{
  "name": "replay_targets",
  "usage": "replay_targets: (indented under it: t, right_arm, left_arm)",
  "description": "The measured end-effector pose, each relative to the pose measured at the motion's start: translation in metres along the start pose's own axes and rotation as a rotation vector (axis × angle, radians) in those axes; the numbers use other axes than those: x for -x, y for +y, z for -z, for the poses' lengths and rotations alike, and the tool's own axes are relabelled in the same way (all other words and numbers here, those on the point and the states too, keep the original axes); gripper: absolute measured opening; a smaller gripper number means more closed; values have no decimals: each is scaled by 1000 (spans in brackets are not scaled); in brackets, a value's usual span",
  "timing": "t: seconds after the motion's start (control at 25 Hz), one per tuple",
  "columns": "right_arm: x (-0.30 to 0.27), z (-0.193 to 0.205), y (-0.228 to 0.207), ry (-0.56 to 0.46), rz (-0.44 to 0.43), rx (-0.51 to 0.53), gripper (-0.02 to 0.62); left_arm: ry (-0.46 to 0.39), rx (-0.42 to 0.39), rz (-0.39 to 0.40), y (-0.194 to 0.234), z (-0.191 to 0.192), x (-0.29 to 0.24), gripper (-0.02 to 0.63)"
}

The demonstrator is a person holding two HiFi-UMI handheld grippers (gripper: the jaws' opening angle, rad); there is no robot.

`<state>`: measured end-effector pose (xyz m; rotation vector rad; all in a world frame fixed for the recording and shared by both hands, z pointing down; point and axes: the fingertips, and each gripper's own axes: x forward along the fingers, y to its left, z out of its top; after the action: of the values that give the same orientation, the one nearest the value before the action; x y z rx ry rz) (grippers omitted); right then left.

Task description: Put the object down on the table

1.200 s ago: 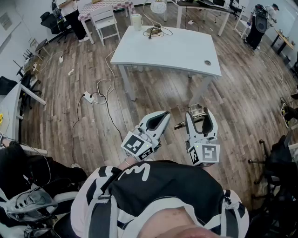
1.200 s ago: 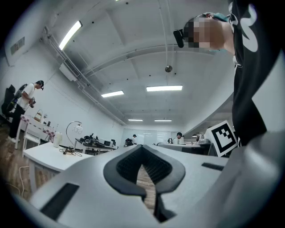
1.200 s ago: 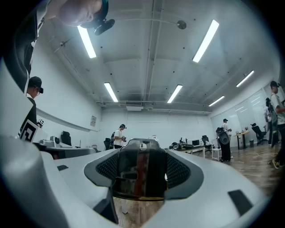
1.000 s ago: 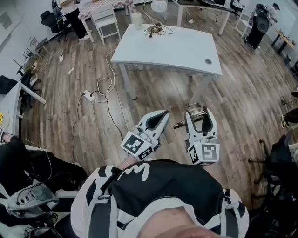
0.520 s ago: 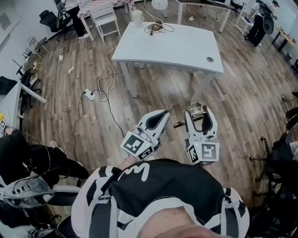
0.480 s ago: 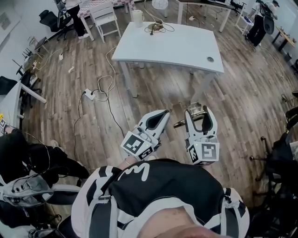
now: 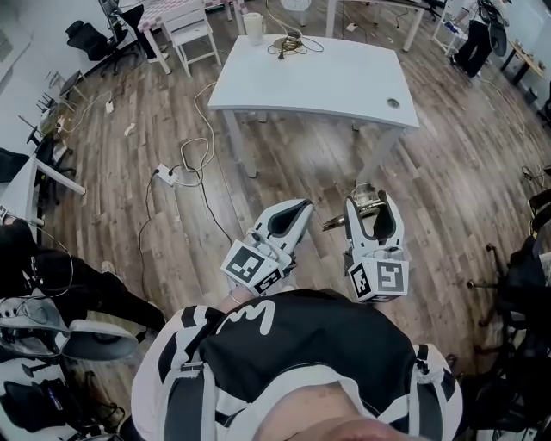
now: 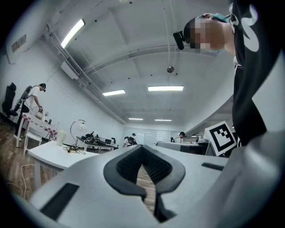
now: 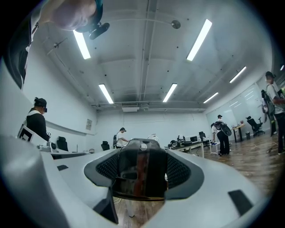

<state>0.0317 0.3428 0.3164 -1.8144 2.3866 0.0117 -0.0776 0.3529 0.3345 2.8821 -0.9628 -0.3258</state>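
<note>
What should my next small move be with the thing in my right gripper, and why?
Probably a step toward the white table, with the right gripper shut on the metal object: the table stands ahead across the wooden floor, likely too far to set it down from here.

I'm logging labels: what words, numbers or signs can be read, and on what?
No readable words or numbers.
Cube on left tool, cube on right tool: square patterns, no letters.
Wall sign: too small to read.
Shirt mark: a white squiggle, illegible.
Held object: no print visible.

a white table [image 7: 318, 82] on the wood floor [image 7: 284, 172] carries a jug [image 7: 252, 26] and coiled cable [image 7: 290, 43].
</note>
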Motion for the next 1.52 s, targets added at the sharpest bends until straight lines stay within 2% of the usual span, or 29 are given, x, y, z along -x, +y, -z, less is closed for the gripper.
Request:
replay_targets:
  t: [0.32, 0.6, 0.88, 1.08, 1.52]
  right_arm:
    - [-1, 8, 10, 29, 15, -19, 295]
    - [-35, 15, 2, 44, -9, -33, 295]
    - [-103, 19, -35, 31, -40, -34, 295]
    - [-160, 10, -80, 18, -55, -32, 295]
    - [-245, 9, -144, 13, -113, -34, 295]
  left_arm:
    - [13, 31, 38, 7, 7, 2, 3]
    - [22, 34, 50, 30, 14, -23, 3]
    - [19, 17, 29, 76, 18, -81, 3]
    - [1, -2, 17, 108, 9, -142, 3]
    - [-28, -19, -22, 155, 8, -235, 3]
